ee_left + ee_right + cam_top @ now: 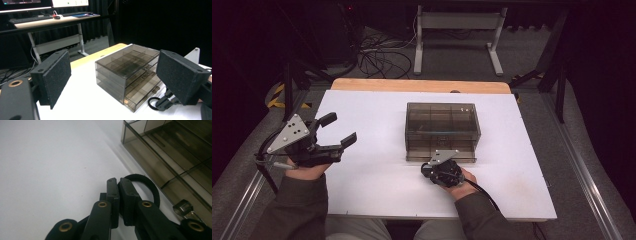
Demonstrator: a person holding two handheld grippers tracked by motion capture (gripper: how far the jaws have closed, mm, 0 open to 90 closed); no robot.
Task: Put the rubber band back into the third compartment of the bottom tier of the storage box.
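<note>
A smoky see-through drawer box (442, 125) with several compartments stands in the middle of the white table. Just in front of it lies a black elastic band (425, 166). My right gripper (430, 169) is low on the table there, its jaws pressed together on the band's near side. In the right gripper view the band (153, 189) loops out from the closed right gripper (119, 181), beside the box (175, 150) and a clear drawer handle (184, 207). My left gripper (343, 128) hovers at the table's left, open and holding nothing. The left gripper view frames the box (125, 67) and band (150, 102) between its wide pads (56, 75).
The white tabletop (362, 185) has a wooden strip (412, 85) along its far edge. Beyond it are cables (377, 60) and a white desk frame (457, 30) on the floor. Metal rails (582, 170) run along both sides of the table.
</note>
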